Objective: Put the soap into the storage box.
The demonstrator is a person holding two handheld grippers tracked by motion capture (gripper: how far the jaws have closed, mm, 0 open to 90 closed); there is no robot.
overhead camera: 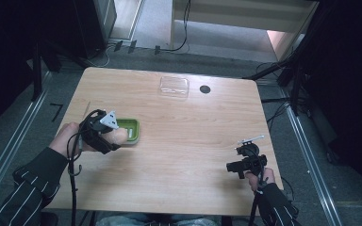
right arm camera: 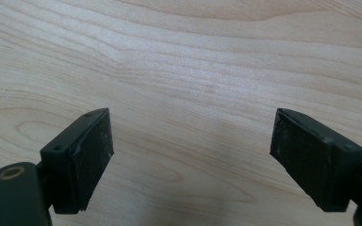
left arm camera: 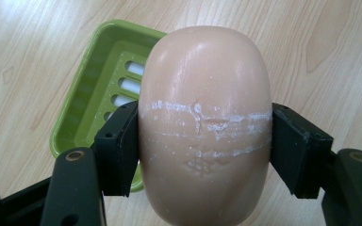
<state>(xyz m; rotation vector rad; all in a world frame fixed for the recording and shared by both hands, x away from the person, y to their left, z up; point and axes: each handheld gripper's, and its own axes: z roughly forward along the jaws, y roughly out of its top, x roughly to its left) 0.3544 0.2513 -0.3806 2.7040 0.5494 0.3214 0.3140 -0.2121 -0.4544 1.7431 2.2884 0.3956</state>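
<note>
Left tool [left arm camera: 202, 141] squeezing a pink soap [left arm camera: 205, 122], just above a green dish [left arm camera: 82, 101] at 10 o'clock. Right tool [right arm camera: 191, 150] wide open over bare desk [right arm camera: 193, 56], at 4 o'clock.

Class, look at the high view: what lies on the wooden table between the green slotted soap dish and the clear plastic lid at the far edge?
Nothing: bare wood separates the green slotted soap dish from the clear plastic lid, as the high view shows.
</note>
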